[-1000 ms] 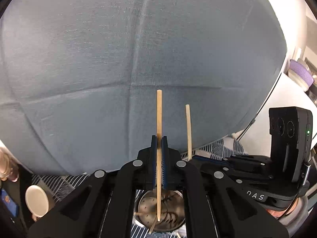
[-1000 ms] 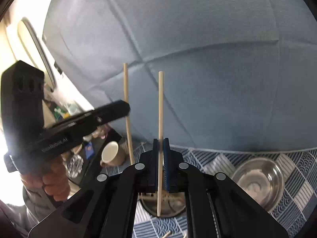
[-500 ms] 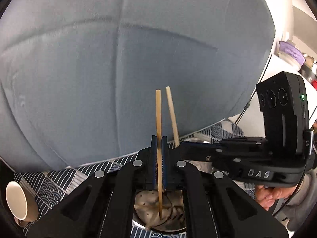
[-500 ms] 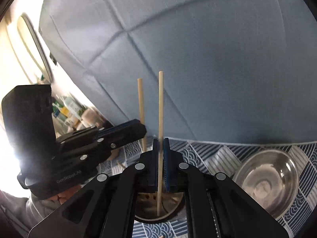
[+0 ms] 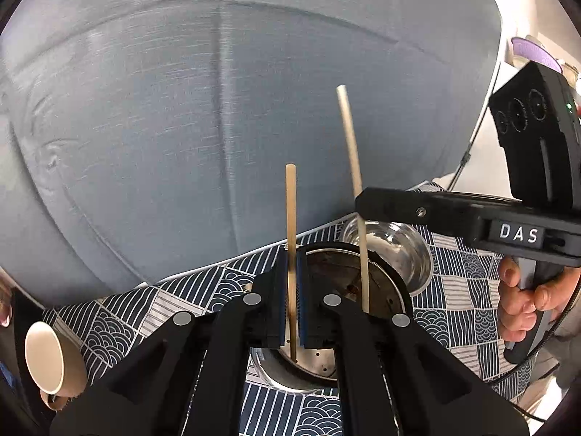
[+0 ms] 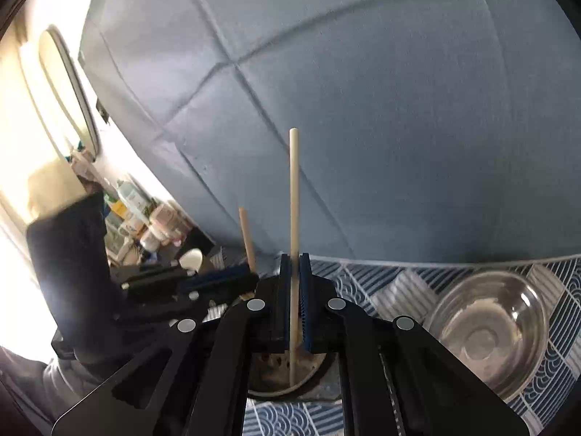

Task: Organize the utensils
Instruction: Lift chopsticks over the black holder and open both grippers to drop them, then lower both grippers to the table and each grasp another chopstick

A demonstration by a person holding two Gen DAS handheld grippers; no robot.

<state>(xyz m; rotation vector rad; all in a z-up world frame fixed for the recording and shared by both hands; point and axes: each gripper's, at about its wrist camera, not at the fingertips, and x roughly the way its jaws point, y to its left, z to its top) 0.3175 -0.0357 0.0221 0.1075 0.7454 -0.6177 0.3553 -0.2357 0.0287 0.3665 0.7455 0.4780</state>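
left hand-held gripper (image 5: 291, 301) clamped on chopstick (image 5: 290, 218) | right hand-held gripper (image 6: 295, 301) clamped on second chopstick (image 6: 294, 200) | both sticks upright, tips inside perforated holder (image 5: 385, 283) directly below

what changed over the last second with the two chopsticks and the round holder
Both grippers came down toward the perforated metal holder, which now fills more of each view. The left gripper and right gripper also drew closer together, and the lower ends of the left chopstick and right chopstick now reach into the holder. Unchanged: both jaws stay shut on their chopsticks; the steel bowl stays put.
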